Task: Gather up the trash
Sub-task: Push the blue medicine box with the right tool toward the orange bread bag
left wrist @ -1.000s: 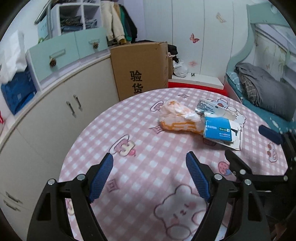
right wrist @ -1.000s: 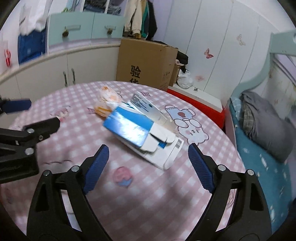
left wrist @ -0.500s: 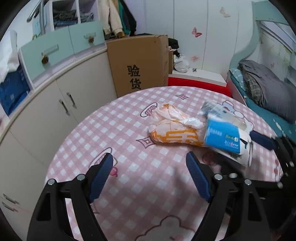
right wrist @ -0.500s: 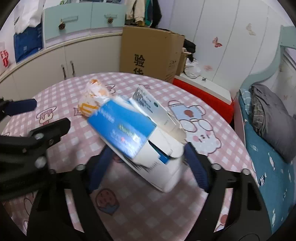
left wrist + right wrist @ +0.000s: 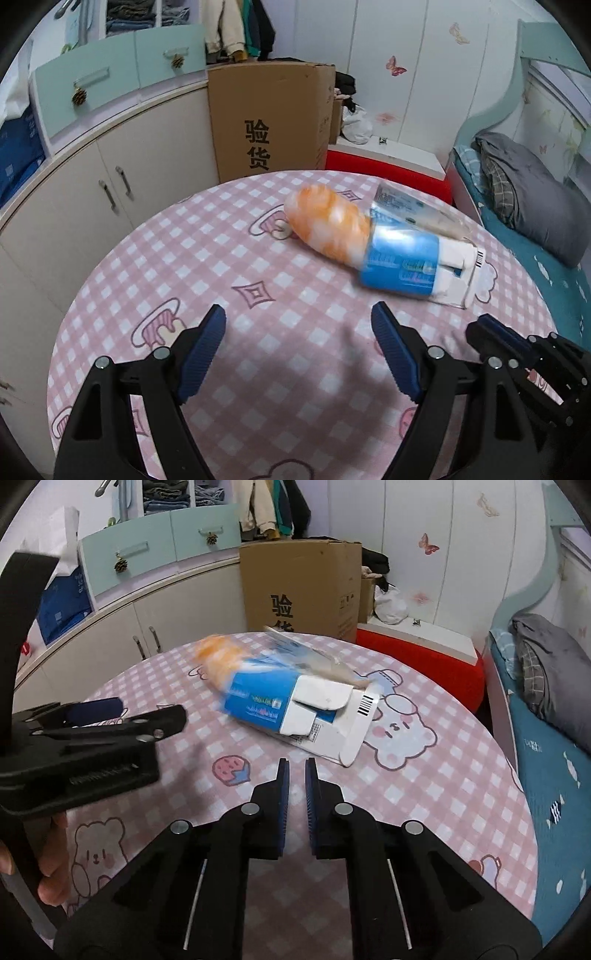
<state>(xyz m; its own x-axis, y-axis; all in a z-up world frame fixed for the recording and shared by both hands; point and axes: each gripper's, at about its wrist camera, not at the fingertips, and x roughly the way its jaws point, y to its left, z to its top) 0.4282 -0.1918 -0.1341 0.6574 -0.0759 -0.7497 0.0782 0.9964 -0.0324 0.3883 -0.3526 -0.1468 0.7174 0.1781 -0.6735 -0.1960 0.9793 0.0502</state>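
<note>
The trash was not yet gripped: the right gripper (image 5: 296,775) had just been closed on nothing short of the box (image 5: 295,710); the left gripper (image 5: 298,325) was held wide. Reopening seemed needed.

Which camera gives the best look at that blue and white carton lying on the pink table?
The right wrist view: the blue and white carton lies close ahead, its torn white flap and barcode clear. In the left wrist view the carton lies further off to the right and blurred, its far end against the orange and white bag.

Bare tablecloth (image 5: 280,332) before the trash pile (image 5: 399,266)
</note>
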